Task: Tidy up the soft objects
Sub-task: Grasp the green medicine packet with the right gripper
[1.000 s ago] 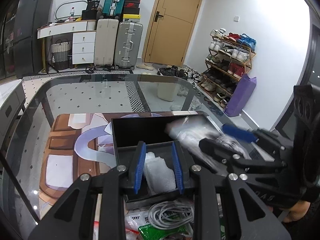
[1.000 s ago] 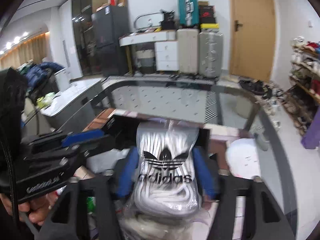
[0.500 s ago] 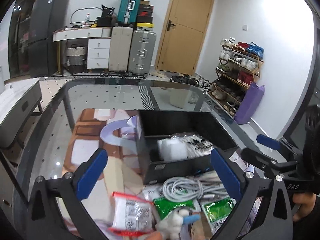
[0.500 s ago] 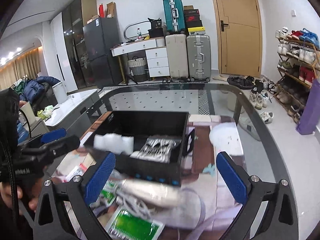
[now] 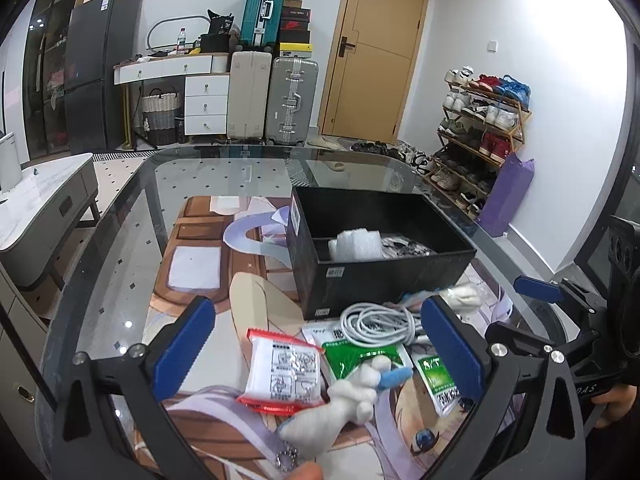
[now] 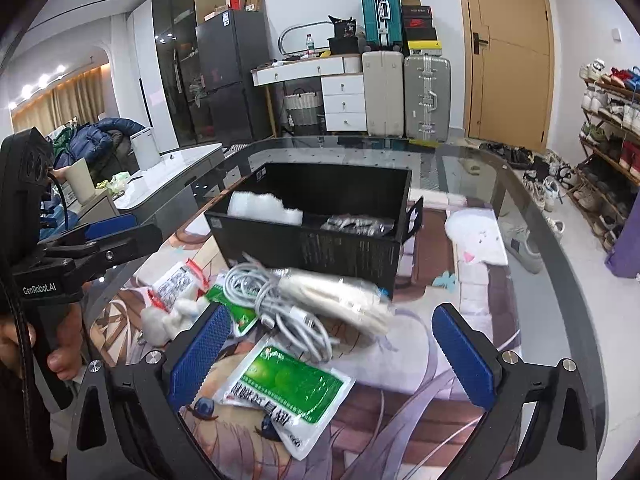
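Observation:
A black box (image 5: 376,280) (image 6: 312,248) stands on the printed mat, with a bubble-wrap wad (image 5: 356,244) (image 6: 264,208) and a bagged bundle of laces (image 5: 406,246) (image 6: 356,224) inside. In front of it lie a grey cable coil (image 5: 376,320) (image 6: 280,304), green packets (image 5: 360,356) (image 6: 288,388), a red-edged packet (image 5: 282,376), a white plush toy (image 5: 356,396) and a cream bagged bundle (image 6: 340,296). My left gripper (image 5: 318,346) hovers open above the red packet and plush. Over the green packet and cable, my right gripper (image 6: 332,356) is open and holds nothing.
The glass table (image 5: 120,240) curves away to the left and far side. A white patch (image 6: 476,240) lies on the mat right of the box. A hand (image 6: 60,360) holds the left gripper's handle. Suitcases, drawers and a shoe rack stand beyond the table.
Both grippers let go: the bubble wrap and the bagged laces now lie in the box. Both sets of jaws opened wide and drew back from the box over the loose pile.

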Available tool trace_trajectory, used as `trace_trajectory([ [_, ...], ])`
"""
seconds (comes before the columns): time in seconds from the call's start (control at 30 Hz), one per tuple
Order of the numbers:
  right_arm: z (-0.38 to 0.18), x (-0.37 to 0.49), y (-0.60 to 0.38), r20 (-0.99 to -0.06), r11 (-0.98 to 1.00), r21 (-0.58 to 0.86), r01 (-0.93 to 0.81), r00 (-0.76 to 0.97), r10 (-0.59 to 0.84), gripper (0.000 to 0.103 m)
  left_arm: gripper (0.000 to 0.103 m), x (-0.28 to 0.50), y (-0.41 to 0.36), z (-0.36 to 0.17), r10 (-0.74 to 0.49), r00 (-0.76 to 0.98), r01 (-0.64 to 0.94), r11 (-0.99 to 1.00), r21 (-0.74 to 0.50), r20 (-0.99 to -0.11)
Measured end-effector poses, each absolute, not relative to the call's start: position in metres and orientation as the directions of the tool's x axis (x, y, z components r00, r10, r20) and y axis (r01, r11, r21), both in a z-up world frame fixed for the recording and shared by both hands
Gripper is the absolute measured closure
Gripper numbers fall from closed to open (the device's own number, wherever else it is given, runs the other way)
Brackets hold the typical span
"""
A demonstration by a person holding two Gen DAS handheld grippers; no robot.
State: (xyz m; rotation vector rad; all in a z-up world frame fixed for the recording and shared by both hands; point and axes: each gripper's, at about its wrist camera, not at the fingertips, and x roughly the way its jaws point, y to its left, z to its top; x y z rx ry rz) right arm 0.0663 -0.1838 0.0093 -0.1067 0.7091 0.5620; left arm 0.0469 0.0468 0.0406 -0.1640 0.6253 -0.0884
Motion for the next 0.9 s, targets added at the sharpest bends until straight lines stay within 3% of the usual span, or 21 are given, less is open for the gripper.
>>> trace_trajectory([
  [0.9, -0.033, 0.058, -0.155, -0.752, 0.786, 0.132, -0.605, 0.456, 0.477, 0.001, 0.000, 0.031, 0.037, 0.016, -0.163, 0.757, 0.043, 0.979, -0.201, -0.633],
])
